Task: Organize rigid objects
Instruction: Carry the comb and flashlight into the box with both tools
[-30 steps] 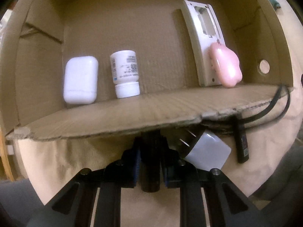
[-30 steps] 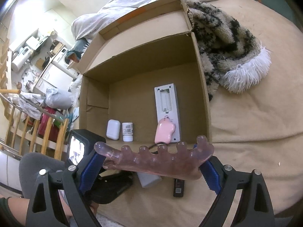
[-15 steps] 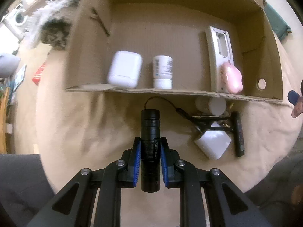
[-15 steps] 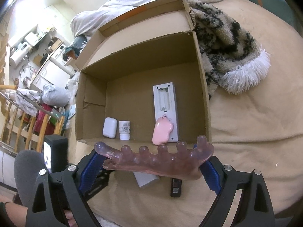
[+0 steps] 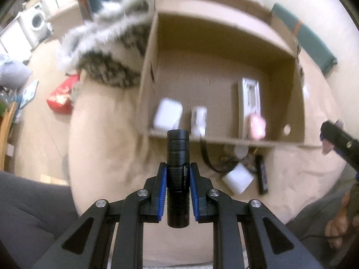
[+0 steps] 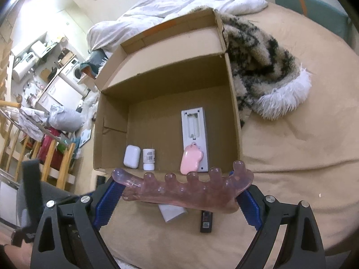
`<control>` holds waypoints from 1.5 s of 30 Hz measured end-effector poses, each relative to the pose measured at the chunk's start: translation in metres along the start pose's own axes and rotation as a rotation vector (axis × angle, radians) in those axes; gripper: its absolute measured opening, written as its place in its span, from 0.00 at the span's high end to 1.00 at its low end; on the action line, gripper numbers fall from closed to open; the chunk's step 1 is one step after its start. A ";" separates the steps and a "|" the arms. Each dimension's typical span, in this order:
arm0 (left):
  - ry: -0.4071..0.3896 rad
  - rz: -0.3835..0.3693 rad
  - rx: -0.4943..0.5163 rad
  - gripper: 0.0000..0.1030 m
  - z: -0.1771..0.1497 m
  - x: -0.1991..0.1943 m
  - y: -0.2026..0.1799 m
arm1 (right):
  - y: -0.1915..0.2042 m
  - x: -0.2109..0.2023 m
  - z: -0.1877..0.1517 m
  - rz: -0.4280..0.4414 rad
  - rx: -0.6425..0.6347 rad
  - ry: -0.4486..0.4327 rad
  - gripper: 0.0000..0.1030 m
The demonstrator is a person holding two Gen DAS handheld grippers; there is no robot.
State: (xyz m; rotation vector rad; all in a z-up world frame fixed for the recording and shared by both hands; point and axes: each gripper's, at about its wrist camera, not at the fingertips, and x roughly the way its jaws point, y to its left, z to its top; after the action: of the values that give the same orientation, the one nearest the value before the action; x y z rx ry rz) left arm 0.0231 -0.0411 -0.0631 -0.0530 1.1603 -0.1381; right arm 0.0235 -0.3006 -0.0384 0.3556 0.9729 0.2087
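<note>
Open brown cardboard box (image 5: 298, 103): lying in the upper centre of the left wrist frame, straight ahead of the tool.

Left gripper (image 5: 178, 187): sitting at lower centre, its blue pads pinching the black cylindrical flashlight (image 5: 178, 174), whose long axis is pointing up-frame at the box's near wall.

Right gripper (image 6: 179, 198): clamping the translucent pink knobbed massage comb (image 6: 179, 188) crosswise at lower centre of its own frame, just below the same wall.

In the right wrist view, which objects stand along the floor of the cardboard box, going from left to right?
White case → small white bottle → pink paw-shaped item, which lies over the lower end of the long white-grey panel, its right edge reaching furthest right.
</note>
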 end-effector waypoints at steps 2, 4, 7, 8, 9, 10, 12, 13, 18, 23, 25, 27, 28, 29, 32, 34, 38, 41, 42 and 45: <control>-0.040 -0.005 0.003 0.83 0.012 -0.015 0.001 | 0.000 -0.004 0.003 0.005 0.002 -0.013 0.05; -0.095 -0.020 0.009 0.83 0.027 -0.036 -0.001 | 0.000 -0.007 0.008 0.010 0.003 -0.019 0.05; -0.164 -0.027 0.007 0.83 0.053 -0.054 -0.001 | 0.001 -0.007 0.017 0.013 0.002 -0.022 0.05; -0.187 -0.027 0.000 0.83 0.063 -0.060 -0.002 | 0.001 -0.007 0.020 0.015 0.002 -0.024 0.05; -0.211 -0.029 -0.008 0.83 0.072 -0.065 -0.002 | 0.001 -0.007 0.023 0.019 0.004 -0.026 0.05; -0.227 -0.030 -0.012 0.83 0.081 -0.070 -0.002 | 0.001 -0.007 0.027 0.025 0.009 -0.029 0.05; -0.261 -0.030 -0.021 0.83 0.098 -0.074 -0.002 | 0.002 -0.006 0.036 0.034 0.014 -0.035 0.05; -0.280 -0.027 -0.023 0.83 0.106 -0.077 -0.003 | 0.003 -0.005 0.041 0.035 0.013 -0.039 0.05; -0.341 -0.026 -0.028 0.83 0.139 -0.078 -0.007 | 0.010 -0.003 0.069 0.037 -0.007 -0.069 0.05; -0.309 0.015 -0.016 0.83 0.154 -0.045 -0.013 | 0.013 0.013 0.091 0.033 -0.022 -0.070 0.05; -0.295 0.047 -0.012 0.83 0.153 -0.025 -0.014 | 0.011 0.024 0.093 0.035 -0.018 -0.056 0.05; -0.259 0.059 -0.024 0.83 0.152 -0.003 -0.012 | 0.004 0.036 0.090 0.049 0.000 -0.045 0.05; -0.228 0.048 -0.039 0.83 0.150 0.009 -0.009 | 0.000 0.043 0.087 0.055 0.012 -0.034 0.05; -0.201 0.042 -0.048 0.83 0.147 0.019 -0.008 | -0.005 0.049 0.084 0.054 0.026 -0.019 0.05; -0.149 0.042 -0.031 0.83 0.137 0.043 -0.009 | -0.013 0.070 0.077 0.046 0.063 0.047 0.05; -0.130 0.046 -0.007 0.83 0.130 0.055 -0.011 | -0.011 0.079 0.075 0.026 0.040 0.067 0.05; -0.106 0.069 0.018 0.83 0.115 0.074 -0.011 | -0.006 0.092 0.070 -0.020 0.003 0.099 0.05; -0.075 0.053 -0.004 0.83 0.113 0.084 -0.007 | 0.000 0.100 0.069 -0.047 -0.025 0.115 0.05; -0.074 0.059 0.003 0.83 0.112 0.086 -0.007 | 0.001 0.101 0.069 -0.051 -0.036 0.118 0.05; -0.084 0.077 0.026 0.83 0.111 0.089 -0.011 | 0.006 0.104 0.070 -0.065 -0.061 0.122 0.05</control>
State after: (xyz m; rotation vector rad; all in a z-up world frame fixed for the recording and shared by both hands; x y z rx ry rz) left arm 0.1590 -0.0674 -0.0988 0.0087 1.0755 -0.0815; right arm 0.1385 -0.2747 -0.0800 0.2568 1.0942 0.2019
